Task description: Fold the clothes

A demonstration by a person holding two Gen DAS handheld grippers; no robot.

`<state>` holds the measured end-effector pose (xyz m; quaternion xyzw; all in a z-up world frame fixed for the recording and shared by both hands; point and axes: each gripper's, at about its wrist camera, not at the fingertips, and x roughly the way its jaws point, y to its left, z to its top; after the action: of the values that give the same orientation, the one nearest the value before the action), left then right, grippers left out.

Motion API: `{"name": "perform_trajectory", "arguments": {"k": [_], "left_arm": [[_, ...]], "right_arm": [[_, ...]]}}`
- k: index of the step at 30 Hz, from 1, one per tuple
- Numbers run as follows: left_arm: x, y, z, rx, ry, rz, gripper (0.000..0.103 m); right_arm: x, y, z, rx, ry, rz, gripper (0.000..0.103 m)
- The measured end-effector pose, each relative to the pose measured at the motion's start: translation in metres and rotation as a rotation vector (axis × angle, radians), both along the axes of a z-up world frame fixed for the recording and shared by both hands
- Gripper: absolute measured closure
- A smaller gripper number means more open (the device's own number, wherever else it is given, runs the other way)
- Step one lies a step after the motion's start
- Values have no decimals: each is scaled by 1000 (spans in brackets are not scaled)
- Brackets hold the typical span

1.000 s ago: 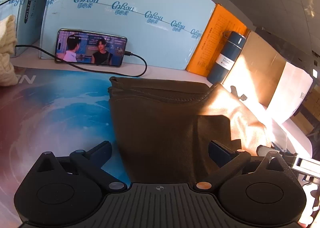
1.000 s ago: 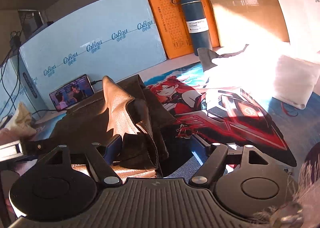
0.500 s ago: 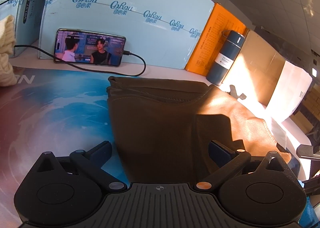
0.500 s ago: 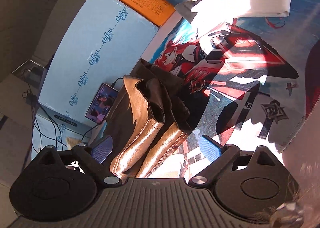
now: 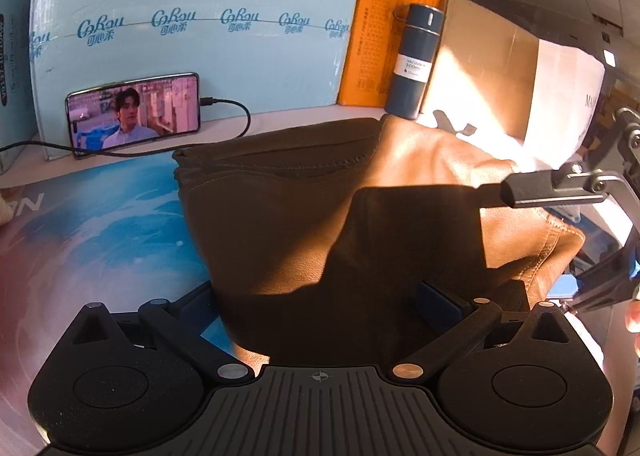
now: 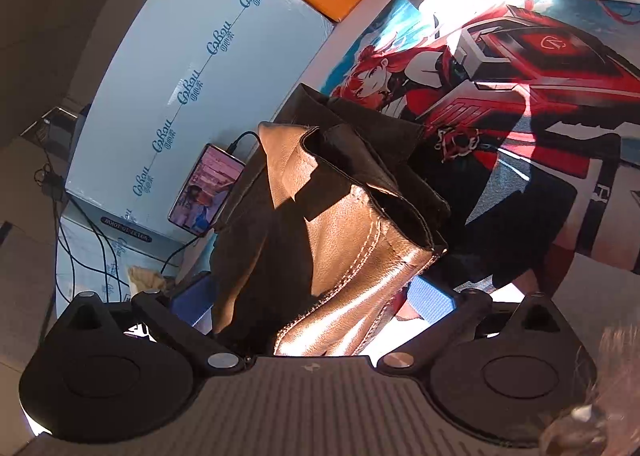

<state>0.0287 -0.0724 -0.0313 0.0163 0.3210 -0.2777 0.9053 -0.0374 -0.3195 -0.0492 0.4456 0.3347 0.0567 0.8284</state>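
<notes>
the brown leather garment (image 5: 304,223) is lying on the printed mat of the bench (image 5: 100,215), between the spread fingers of the left hand-held gripper (image 5: 320,296) and of the right hand-held gripper (image 6: 312,296), so a fold is judged under way, and a firm grip is needed next.

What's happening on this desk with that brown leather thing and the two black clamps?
A person is folding a brown leather garment with two hand-held grippers. The left gripper sits wide open around the near edge, which lies on the printed desk mat. The right gripper, also open, has a bunched flap of the garment between its fingers. A phone playing video leans behind.
</notes>
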Motion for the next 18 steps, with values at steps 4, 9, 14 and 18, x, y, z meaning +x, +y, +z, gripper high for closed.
{"name": "perform_trajectory", "arguments": {"k": [4, 9, 14, 18], "left_arm": [[1, 2, 0, -18, 7, -18, 0], [3, 9, 0, -71, 23, -27, 0], [12, 24, 0, -198, 69, -19, 0], [28, 47, -3, -391, 172, 19, 0]], "right_arm": [[9, 10, -4, 3, -56, -18, 1], [13, 24, -13, -54, -65, -27, 54], [10, 10, -30, 54, -81, -21, 87], [3, -16, -48, 341, -138, 17, 89]]}}
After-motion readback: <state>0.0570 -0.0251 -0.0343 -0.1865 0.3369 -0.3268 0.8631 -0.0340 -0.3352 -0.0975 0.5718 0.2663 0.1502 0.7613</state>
